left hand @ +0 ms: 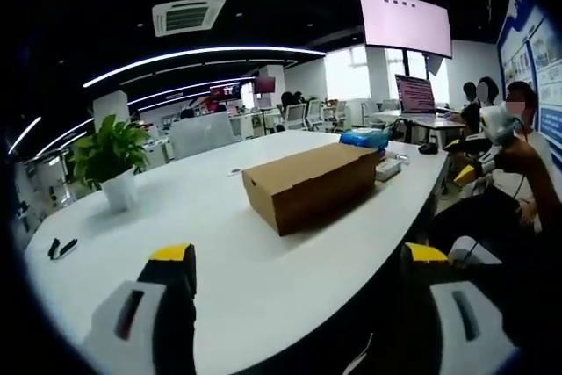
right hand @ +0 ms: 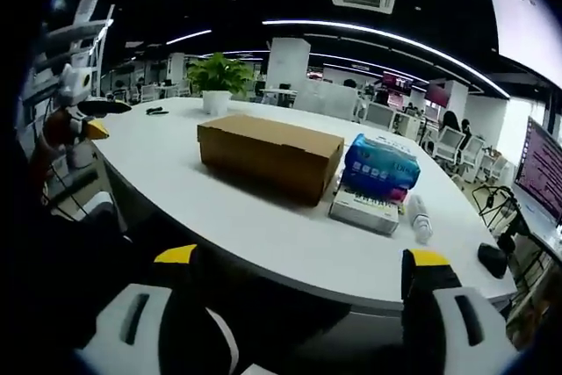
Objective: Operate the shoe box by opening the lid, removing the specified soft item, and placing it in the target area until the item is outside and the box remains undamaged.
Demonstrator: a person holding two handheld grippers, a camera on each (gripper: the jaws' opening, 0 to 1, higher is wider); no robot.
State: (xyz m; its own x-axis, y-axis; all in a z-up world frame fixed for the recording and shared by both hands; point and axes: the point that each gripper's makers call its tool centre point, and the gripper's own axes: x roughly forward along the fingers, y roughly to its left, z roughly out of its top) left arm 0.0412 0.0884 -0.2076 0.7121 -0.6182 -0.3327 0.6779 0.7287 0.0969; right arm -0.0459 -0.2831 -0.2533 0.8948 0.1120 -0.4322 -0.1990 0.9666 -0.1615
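Left gripper view: both claws, left claw (left hand: 294, 261) and right claw (right hand: 303, 265), gape wide, well short of the closed shoe box (left hand: 309, 185) on the bench (left hand: 202, 217); approach the lid's front edge gently.

Open-plan office, desks (left hand: 263, 120), swivel chairs (right hand: 443, 142), laptop (left hand: 414, 94)

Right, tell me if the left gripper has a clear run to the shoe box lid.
Probably yes. The left gripper is open and faces the closed shoe box across bare white table. Nothing lies between them; the potted plant stands well off to one side.
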